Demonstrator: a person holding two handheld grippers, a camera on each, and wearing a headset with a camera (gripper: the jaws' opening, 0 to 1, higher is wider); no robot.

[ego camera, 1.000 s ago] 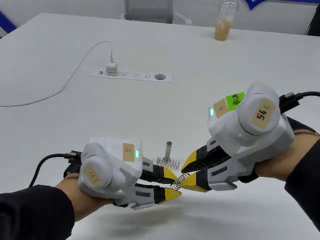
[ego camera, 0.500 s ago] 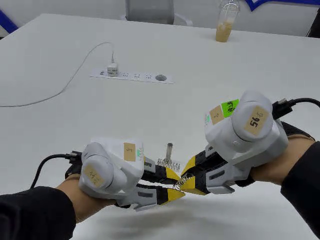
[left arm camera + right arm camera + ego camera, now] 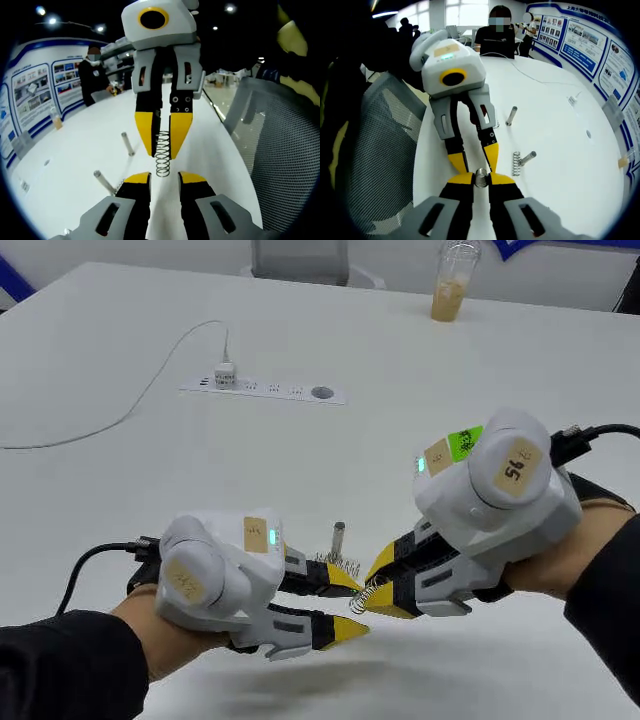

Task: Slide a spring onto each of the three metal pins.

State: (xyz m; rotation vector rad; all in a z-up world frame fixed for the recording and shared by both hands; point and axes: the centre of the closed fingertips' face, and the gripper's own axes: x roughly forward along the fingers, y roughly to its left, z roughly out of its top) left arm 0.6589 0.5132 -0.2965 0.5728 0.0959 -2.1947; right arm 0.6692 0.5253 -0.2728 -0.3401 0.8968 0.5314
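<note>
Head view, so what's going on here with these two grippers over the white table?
A person works with a gripper in each hand. The right gripper is shut on a spring, held toward the left gripper, whose jaws are open just short of it. Two metal pins on the table are bare, with a second spring lying beside one.
</note>
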